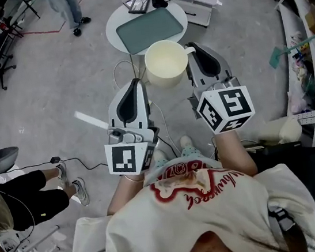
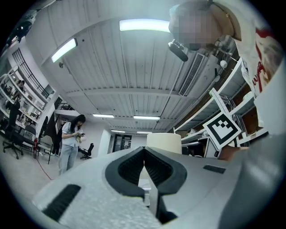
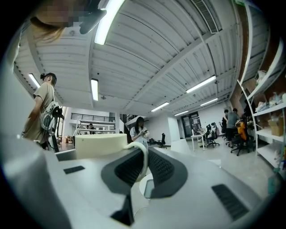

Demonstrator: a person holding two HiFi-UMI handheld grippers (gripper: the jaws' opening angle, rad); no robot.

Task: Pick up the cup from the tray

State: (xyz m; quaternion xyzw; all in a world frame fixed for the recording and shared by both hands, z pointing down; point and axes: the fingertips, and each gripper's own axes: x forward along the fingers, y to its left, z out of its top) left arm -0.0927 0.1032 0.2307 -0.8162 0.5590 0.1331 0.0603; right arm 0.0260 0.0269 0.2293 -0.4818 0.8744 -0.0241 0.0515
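A cream cup [image 1: 166,63] hangs in the air in front of me, above the floor and nearer than the round table. My right gripper [image 1: 191,52] is shut on the cup's handle [image 3: 143,164], which shows as a pale loop pinched between the dark pads, with the cup body [image 3: 101,145] to the left. My left gripper [image 1: 136,84] sits just left of the cup, shut with nothing between its pads [image 2: 134,166]; the cup [image 2: 164,142] rises behind its right jaw. The grey-green tray [image 1: 150,29] lies bare on the table.
The round white table [image 1: 112,37] also holds a small framed object [image 1: 137,5] and a black stand base [image 1: 158,1]. A person stands at the far left [image 1: 68,7]; another sits at the near left [image 1: 16,197]. Cables cross the floor [image 1: 87,160]. Shelving lines the right side [image 1: 306,26].
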